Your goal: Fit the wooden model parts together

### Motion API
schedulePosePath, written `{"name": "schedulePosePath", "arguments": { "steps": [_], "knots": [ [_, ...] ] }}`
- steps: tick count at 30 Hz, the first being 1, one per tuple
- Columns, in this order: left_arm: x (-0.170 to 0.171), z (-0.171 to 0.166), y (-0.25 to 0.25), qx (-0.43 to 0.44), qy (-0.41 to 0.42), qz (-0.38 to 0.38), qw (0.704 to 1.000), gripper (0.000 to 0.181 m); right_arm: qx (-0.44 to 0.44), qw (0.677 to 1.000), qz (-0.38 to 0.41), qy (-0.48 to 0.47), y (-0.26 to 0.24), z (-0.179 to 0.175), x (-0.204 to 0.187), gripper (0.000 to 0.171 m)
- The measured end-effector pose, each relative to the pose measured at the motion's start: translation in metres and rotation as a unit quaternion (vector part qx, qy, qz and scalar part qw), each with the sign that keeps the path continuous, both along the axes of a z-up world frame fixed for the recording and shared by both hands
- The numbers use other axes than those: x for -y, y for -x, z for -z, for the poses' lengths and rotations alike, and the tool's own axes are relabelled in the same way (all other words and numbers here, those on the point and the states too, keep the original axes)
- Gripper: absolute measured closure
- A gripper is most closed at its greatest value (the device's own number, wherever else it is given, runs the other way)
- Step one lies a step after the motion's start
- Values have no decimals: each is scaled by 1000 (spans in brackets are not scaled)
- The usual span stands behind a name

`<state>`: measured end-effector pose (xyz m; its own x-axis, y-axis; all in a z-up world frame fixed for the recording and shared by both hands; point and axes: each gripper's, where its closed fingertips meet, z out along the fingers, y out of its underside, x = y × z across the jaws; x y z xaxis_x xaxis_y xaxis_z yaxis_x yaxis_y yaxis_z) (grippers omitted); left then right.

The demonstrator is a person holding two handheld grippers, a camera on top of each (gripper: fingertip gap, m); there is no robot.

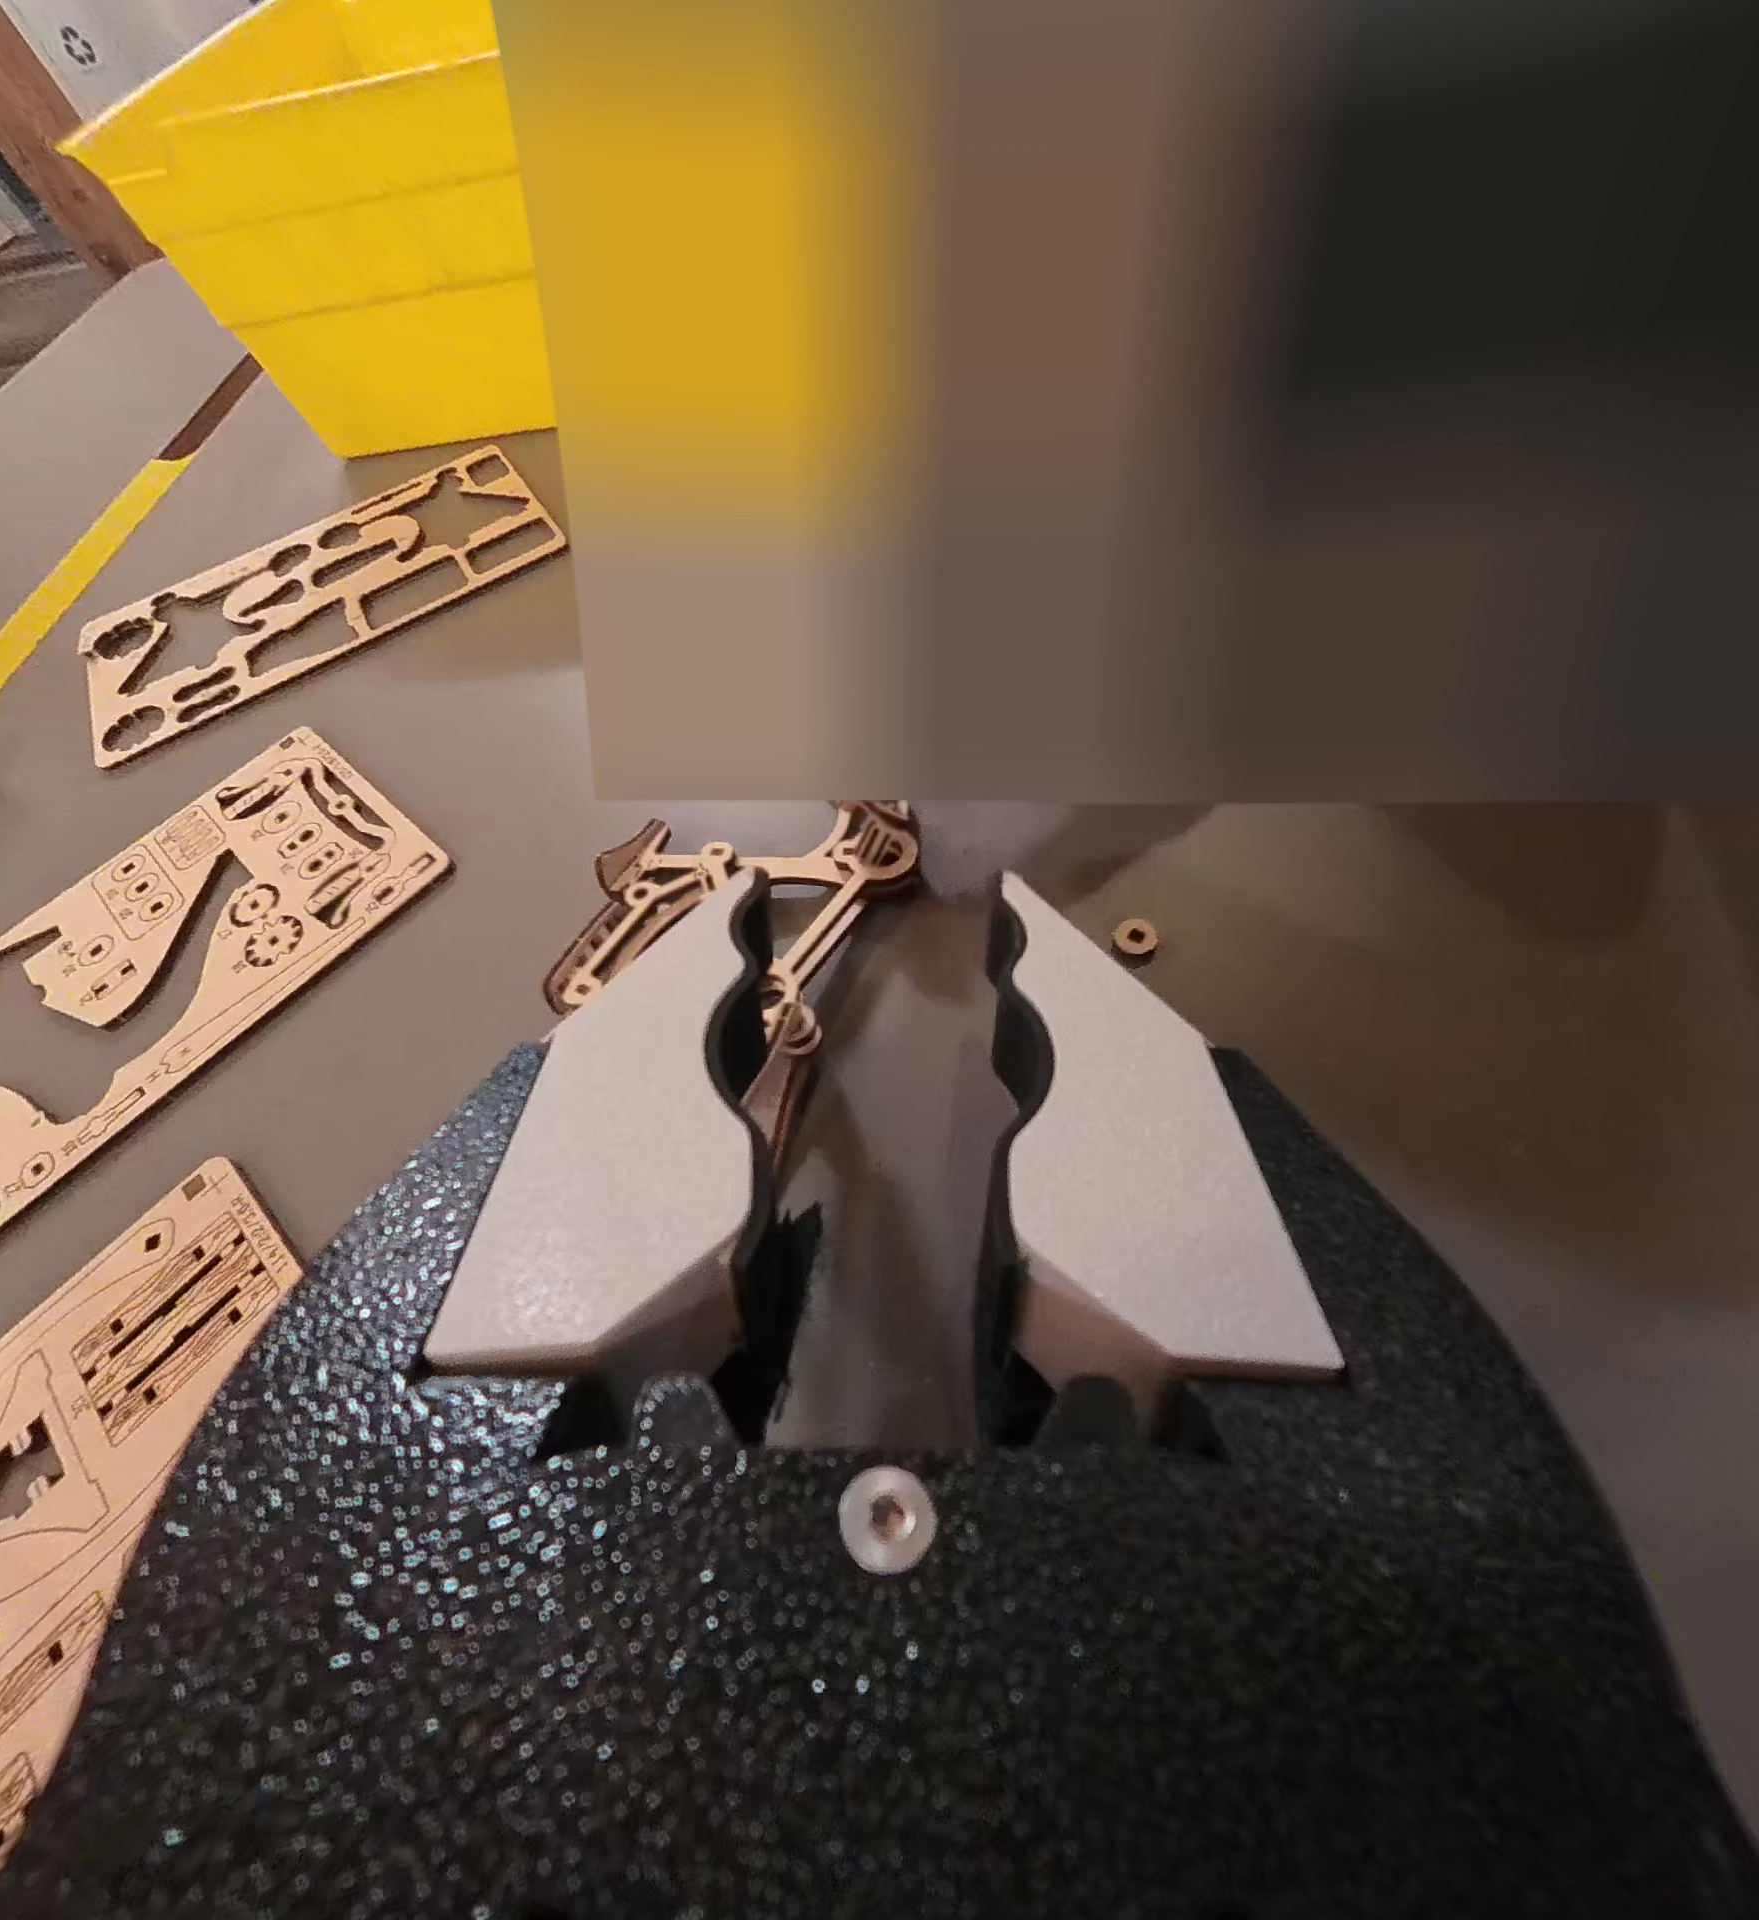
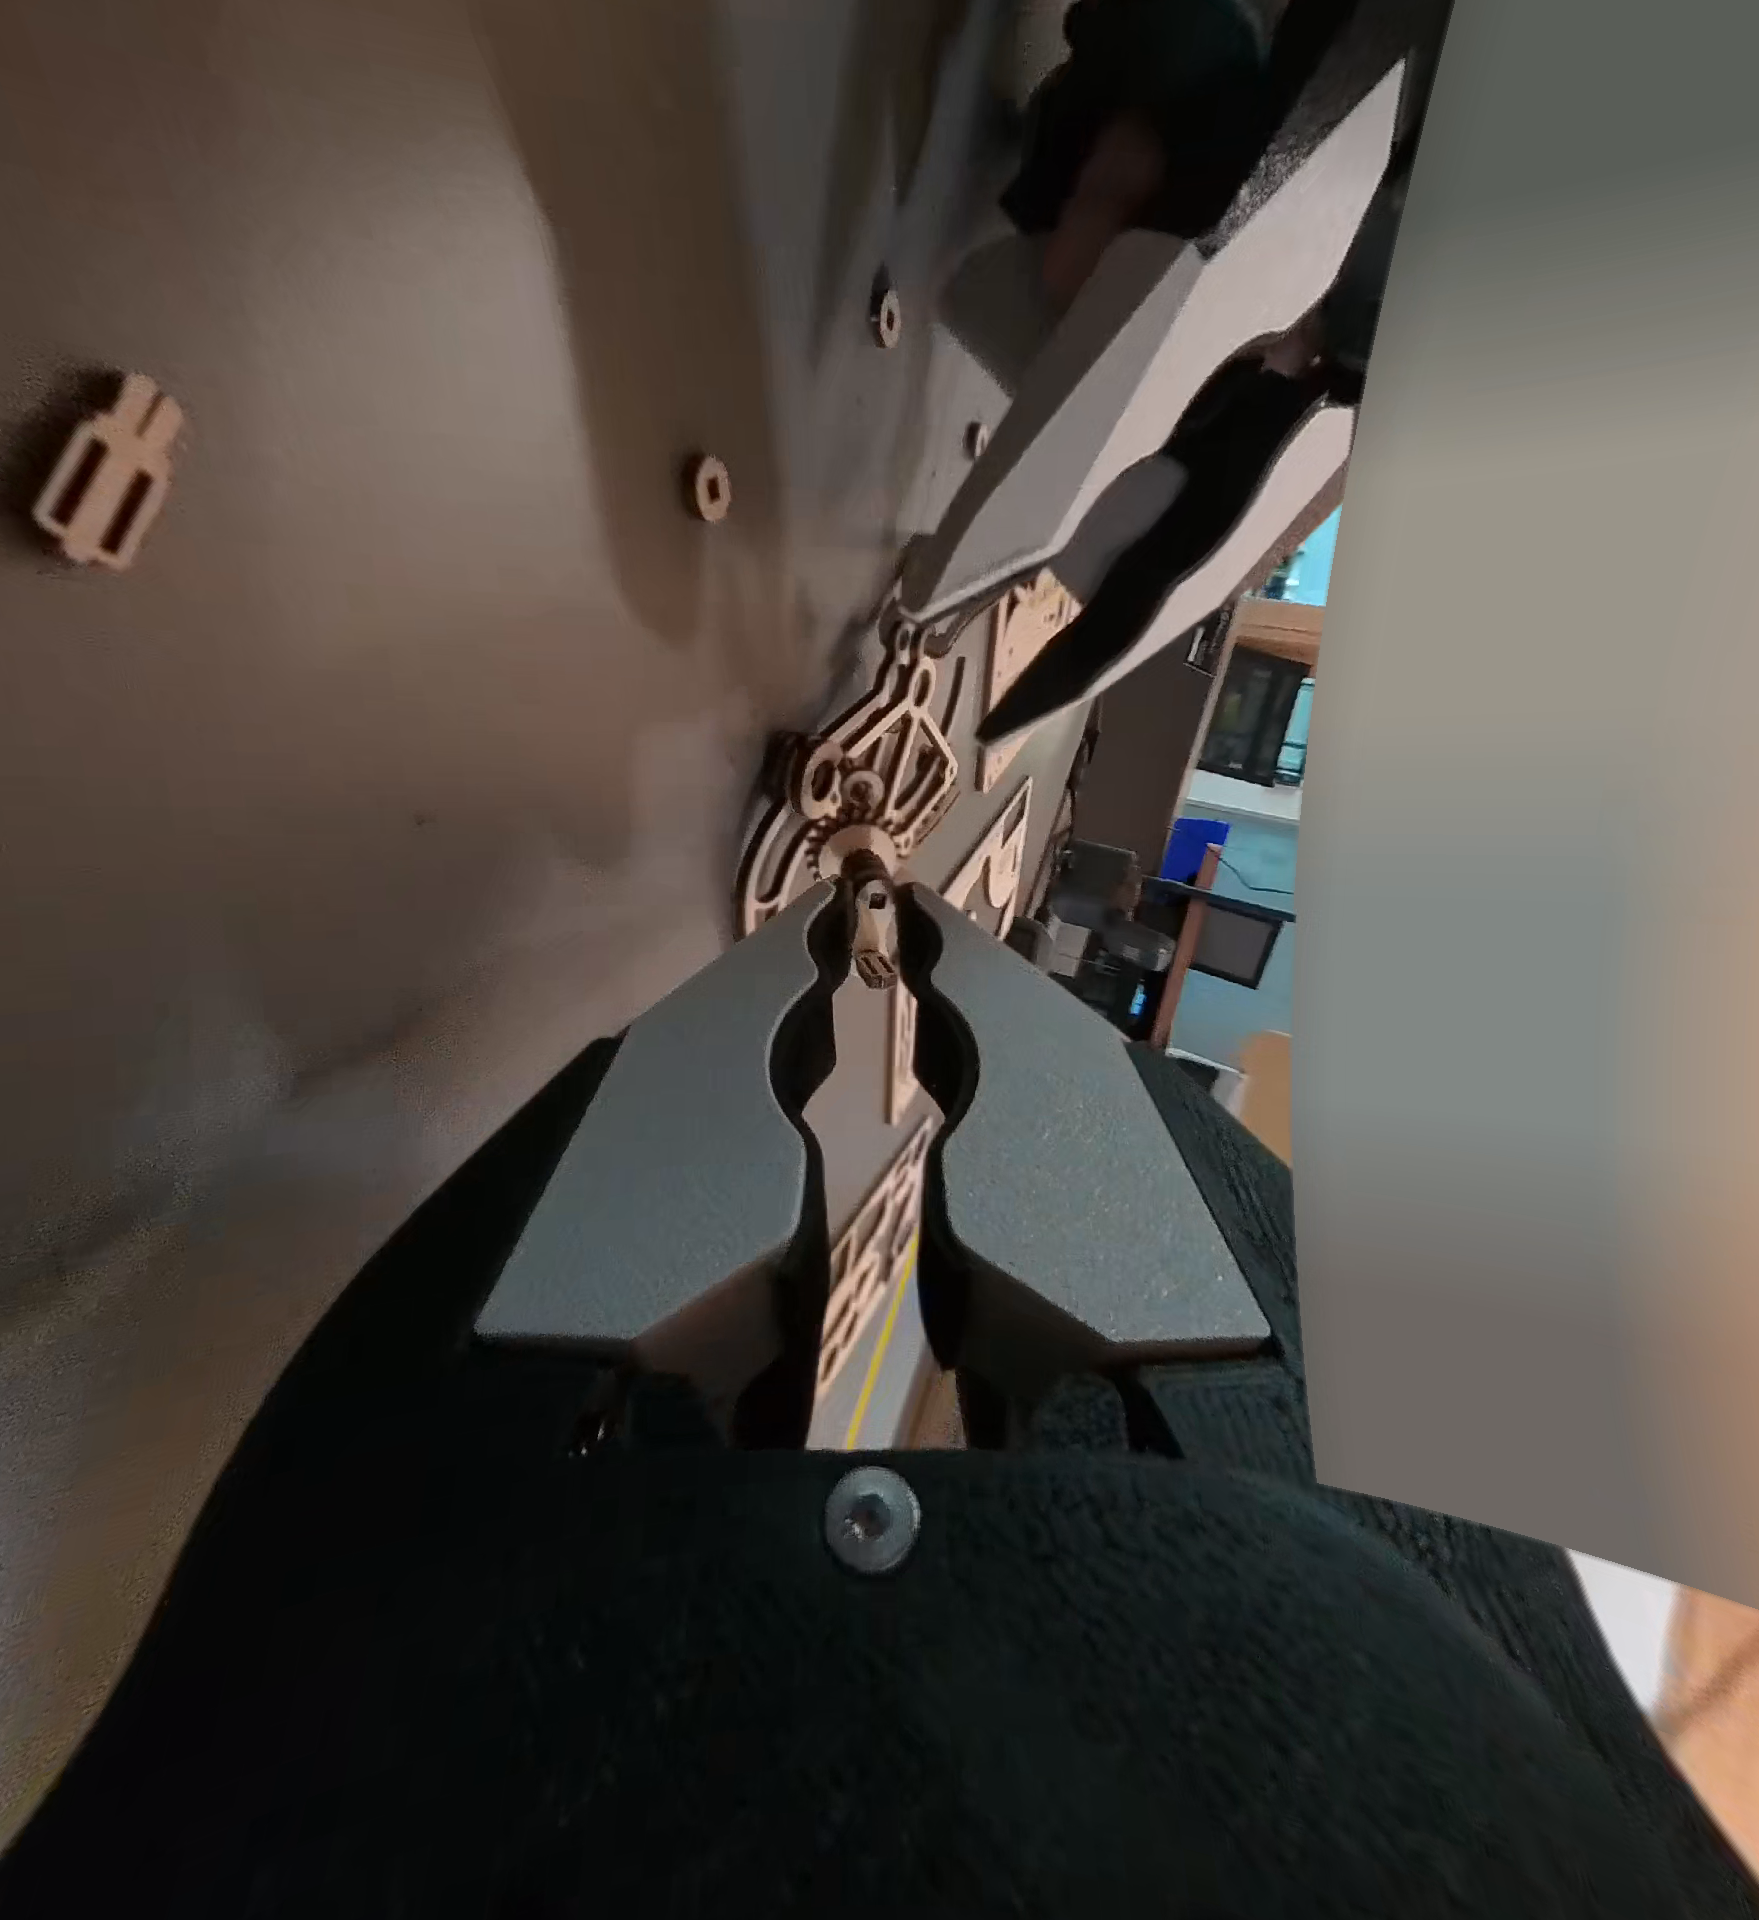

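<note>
Right gripper [image 2: 867, 891] pinching small wooden peg [image 2: 873, 935] at model's gear [image 2: 859, 826], left gripper [image 1: 880, 894] spread wide over wooden model [image 1: 750, 914] on grey table [image 1: 1426, 1039], punched sheets [image 1: 179, 904] left, yellow bins [image 1: 335, 239] beyond.

Black speckled gripper bodies, grey wavy-edged jaws, silver screws

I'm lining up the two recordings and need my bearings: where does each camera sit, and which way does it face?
Left wrist view: rides the left hand-held gripper, looking down along its fingers at the grey table; wooden sheets lie to the left and a yellow bin beyond.
Right wrist view: rides the right hand-held gripper, rolled sideways so the table stands like a wall; its tips pinch a small wooden peg.
Both show the wooden model, and the right view also catches the left hand-held gripper.
</note>
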<state>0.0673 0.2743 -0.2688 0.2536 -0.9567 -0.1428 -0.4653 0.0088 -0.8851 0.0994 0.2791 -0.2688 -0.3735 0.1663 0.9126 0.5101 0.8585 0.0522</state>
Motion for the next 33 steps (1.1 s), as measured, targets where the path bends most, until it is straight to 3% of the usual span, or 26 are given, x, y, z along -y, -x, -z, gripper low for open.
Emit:
{"name": "schedulePosePath", "arguments": {
  "steps": [6, 11, 18, 23, 28, 33],
  "knots": [
    [9, -6, -5, 19, -8, 21, 1000, 142, -90, 994, -40, -51, 11, -19, 13, 165],
    [11, -4, -6, 10, -19, 21, 1000, 143, -112, 987, -67, -92, 12, -23, 24, 165],
    [24, -17, -10, 58, 7, 61, 996, 165, -152, 982, -78, -85, 17, -30, 33, 165],
    [23, -16, -9, 59, 19, 61, 996, 175, -189, 980, -60, -9, 17, -33, 30, 165],
    [14, -8, -5, 27, 1, 22, 999, 180, -239, 955, -1, 176, 24, -35, 27, 145],
    [16, -2, -6, 12, 15, 21, 1000, 181, -222, 950, 103, 194, 31, -25, 11, 144]
  ]
}}
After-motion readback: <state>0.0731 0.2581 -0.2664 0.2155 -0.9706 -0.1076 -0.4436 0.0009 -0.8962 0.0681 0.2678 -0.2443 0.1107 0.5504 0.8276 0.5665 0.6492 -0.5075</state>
